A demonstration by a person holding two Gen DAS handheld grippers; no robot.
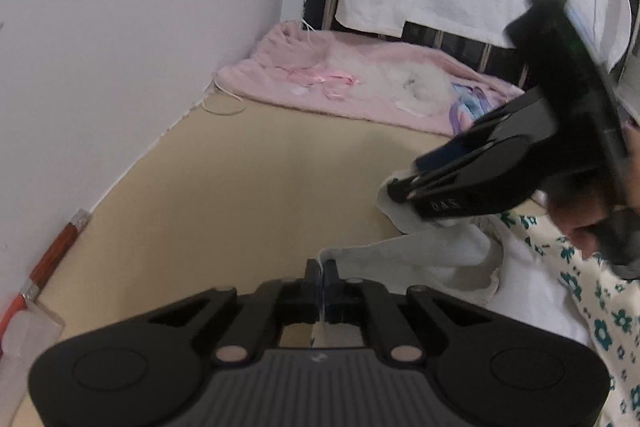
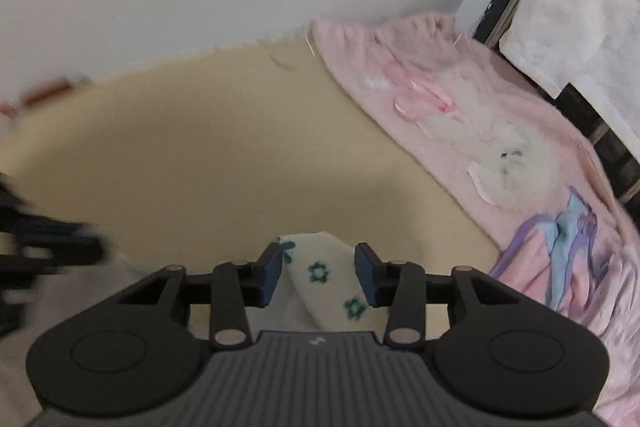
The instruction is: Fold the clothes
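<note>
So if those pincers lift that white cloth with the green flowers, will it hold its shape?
Probably not. The white green-flowered cloth already lies creased and bunched, so it should droop. It looks thin, likely light. Its edge is pinched in the shut left gripper without springing out.

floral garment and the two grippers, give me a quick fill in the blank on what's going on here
1. The left gripper is ____ on a thin edge of white cloth.
2. The flowers printed on the floral garment are ____ in colour.
3. The jaws of the right gripper stand ____, with the floral cloth between them.
4. The fluffy blanket lying by the wall is ____.

Missing words: shut; green; open; pink
</note>
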